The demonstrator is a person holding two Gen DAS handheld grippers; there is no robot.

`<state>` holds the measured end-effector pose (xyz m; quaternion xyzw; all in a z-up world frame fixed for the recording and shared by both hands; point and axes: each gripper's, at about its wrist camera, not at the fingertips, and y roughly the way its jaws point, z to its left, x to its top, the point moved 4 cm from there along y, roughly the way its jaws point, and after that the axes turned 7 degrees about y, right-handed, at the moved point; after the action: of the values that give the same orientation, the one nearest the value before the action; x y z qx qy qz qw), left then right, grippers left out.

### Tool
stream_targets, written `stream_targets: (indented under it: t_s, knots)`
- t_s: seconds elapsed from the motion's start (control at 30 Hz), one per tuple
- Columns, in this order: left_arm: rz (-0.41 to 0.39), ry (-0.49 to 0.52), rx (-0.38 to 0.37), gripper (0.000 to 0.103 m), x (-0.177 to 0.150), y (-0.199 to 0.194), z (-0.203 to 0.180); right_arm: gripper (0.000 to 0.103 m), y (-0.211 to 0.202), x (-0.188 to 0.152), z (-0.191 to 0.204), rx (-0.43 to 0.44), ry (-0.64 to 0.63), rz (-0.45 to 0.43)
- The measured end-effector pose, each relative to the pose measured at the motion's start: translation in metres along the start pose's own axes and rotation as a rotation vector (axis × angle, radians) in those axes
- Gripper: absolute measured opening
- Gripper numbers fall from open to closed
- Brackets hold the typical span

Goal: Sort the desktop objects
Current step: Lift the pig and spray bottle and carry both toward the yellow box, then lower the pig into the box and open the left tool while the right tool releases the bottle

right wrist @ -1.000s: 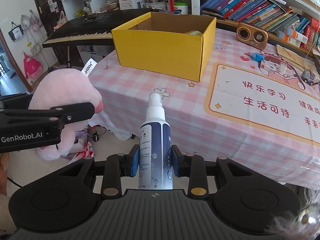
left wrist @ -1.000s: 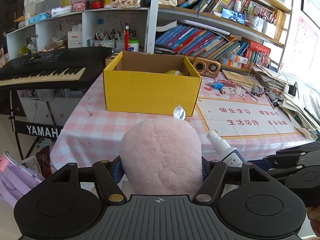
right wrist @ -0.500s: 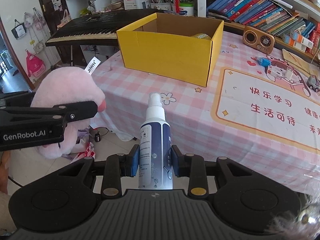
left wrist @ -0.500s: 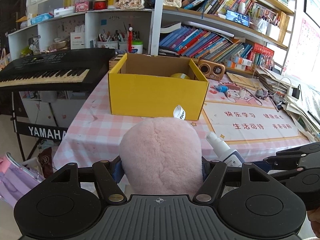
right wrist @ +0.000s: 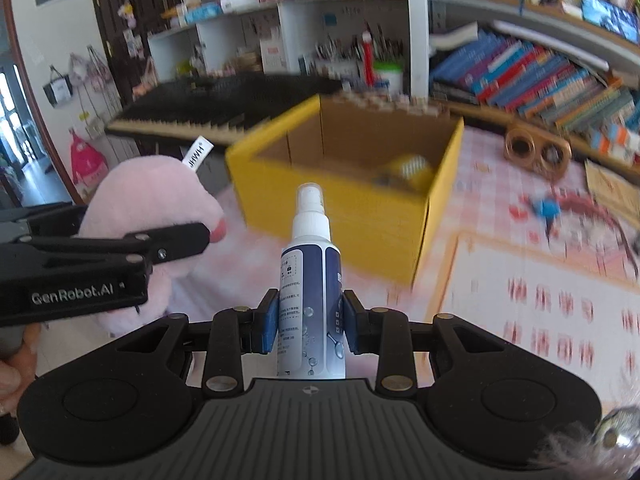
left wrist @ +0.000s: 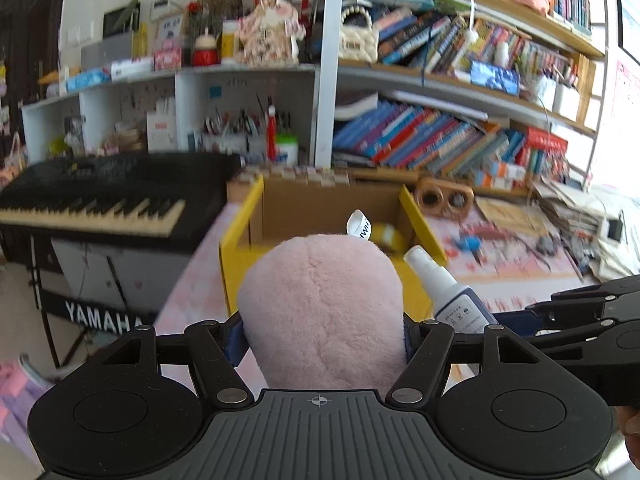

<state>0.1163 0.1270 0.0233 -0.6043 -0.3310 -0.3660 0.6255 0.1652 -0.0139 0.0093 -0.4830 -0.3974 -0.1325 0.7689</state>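
Note:
My left gripper (left wrist: 323,340) is shut on a pink plush toy (left wrist: 320,308) with a white tag, which fills the middle of the left wrist view. The same pink plush toy (right wrist: 152,208) shows at the left of the right wrist view, held in the air. My right gripper (right wrist: 309,324) is shut on a white and blue spray bottle (right wrist: 310,280), upright, nozzle up. The spray bottle (left wrist: 444,284) appears just right of the plush. Ahead stands an open yellow cardboard box (right wrist: 352,216) on the pink checked table (right wrist: 500,280), with a yellow roll (right wrist: 412,170) inside. Both held things hang in front of the box.
A black keyboard (left wrist: 100,200) stands left of the table. Behind the box are shelves of books (left wrist: 420,136) and pen pots. A wooden speaker (right wrist: 536,152), a blue toy (right wrist: 546,208) and paper stacks (left wrist: 580,208) lie on the table's right side.
Both grippers have risen and moved forward toward the yellow box, which now looks larger and shows more of its inside. The plush and the bottle stay gripped as before.

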Motion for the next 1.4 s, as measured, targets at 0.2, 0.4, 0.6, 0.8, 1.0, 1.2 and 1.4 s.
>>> stream_targets:
  t_s: [0.2, 0.4, 0.6, 0.8, 1.0, 1.2, 1.4]
  knots:
    - [-0.044, 0.022, 0.043, 0.068, 0.045, 0.043, 0.003, 0.030, 0.032, 0.066, -0.022, 0.013, -0.047, -0.060]
    - [-0.028, 0.032, 0.107, 0.068, 0.073, 0.093, 0.011, 0.030, 0.073, 0.117, -0.048, 0.013, -0.057, -0.078]
    - [0.091, 0.063, 0.128, 0.068, 0.069, 0.143, 0.012, 0.030, 0.119, 0.149, -0.060, 0.036, -0.094, -0.029]
    - [0.184, 0.087, 0.127, 0.068, 0.056, 0.174, 0.006, 0.030, 0.166, 0.163, -0.053, 0.073, -0.172, 0.066]
    - [0.281, 0.105, 0.115, 0.068, 0.045, 0.195, 0.002, 0.030, 0.206, 0.163, -0.040, 0.104, -0.258, 0.178]
    - [0.357, 0.090, 0.109, 0.068, 0.030, 0.204, 0.001, 0.030, 0.239, 0.161, -0.039, 0.116, -0.276, 0.266]
    - [0.383, 0.094, 0.088, 0.070, 0.027, 0.209, 0.000, 0.030, 0.266, 0.155, -0.037, 0.112, -0.358, 0.384]
